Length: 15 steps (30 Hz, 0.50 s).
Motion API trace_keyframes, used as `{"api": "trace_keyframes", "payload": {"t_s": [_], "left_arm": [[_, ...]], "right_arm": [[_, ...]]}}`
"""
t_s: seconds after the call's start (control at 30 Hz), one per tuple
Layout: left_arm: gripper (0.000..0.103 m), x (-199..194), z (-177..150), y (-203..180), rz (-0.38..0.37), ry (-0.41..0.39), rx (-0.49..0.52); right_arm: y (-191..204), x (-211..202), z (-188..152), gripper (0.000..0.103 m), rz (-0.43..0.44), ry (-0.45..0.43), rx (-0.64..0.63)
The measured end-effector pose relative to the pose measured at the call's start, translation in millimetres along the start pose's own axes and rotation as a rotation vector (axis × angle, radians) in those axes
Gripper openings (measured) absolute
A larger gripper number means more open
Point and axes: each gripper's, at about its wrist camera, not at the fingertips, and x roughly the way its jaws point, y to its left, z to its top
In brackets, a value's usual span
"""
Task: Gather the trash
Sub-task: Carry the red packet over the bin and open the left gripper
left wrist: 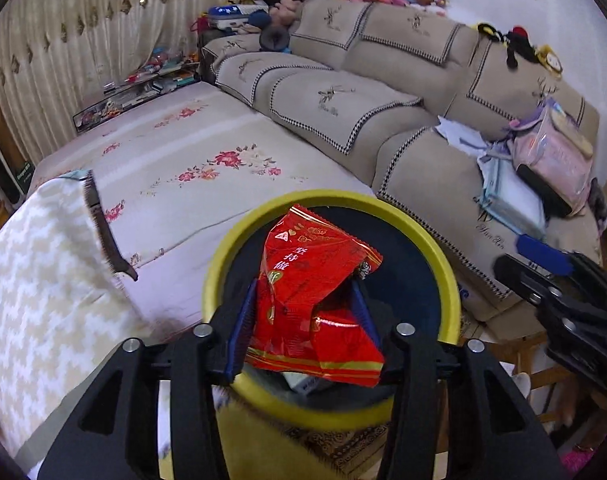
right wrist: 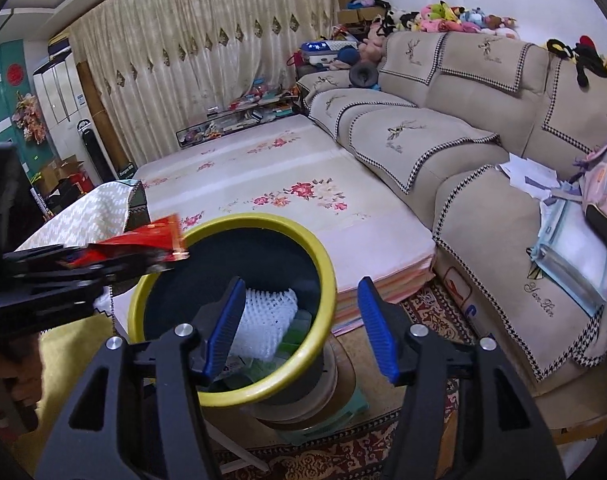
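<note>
My left gripper [left wrist: 303, 312] is shut on a crumpled red snack wrapper [left wrist: 315, 296] and holds it right above the yellow-rimmed black trash bin [left wrist: 443, 264]. In the right wrist view the same wrapper [right wrist: 151, 240] hangs at the bin's left rim [right wrist: 323, 264]. My right gripper [right wrist: 299, 328] is open and empty, just above the bin's near side; it shows at the right edge of the left wrist view [left wrist: 559, 276]. White foam netting [right wrist: 267, 324] and other scraps lie inside the bin.
A low floral-covered table [right wrist: 287, 184] stands behind the bin. A beige sofa [right wrist: 463, 128] runs along the right, with papers and a pink bag [left wrist: 551, 152] on it. A patterned rug [right wrist: 343, 456] lies below. A chevron cloth [left wrist: 35, 288] lies at left.
</note>
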Motion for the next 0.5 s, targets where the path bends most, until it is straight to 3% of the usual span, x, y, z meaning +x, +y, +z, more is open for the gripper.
{"api": "trace_keyframes", "payload": {"t_s": [0.03,0.1,0.2,0.37,0.5], "left_arm": [[0.053,4.8,1.4,-0.4,0.006,0.004,0.002],[0.069,16.7,4.3,-1.0,0.018,0.014,-0.004],[0.078,24.7,7.5,1.7,0.024,0.015,-0.014],[0.083,23.8,7.8,8.8,0.02,0.02,-0.04],[0.086,-10.6,-1.3,17.4,0.03,-0.034,-0.058]], "right_arm": [[-2.0,-0.1,-0.3,0.056,-0.002,0.0,0.004],[-4.7,-1.3,-0.1,0.056,-0.004,-0.004,0.011],[-7.8,-4.5,-0.8,0.057,-0.006,-0.012,0.019],[-6.0,-6.1,-1.1,0.058,0.003,-0.013,0.019],[3.4,-5.7,-0.4,0.059,0.021,-0.008,0.006]]}}
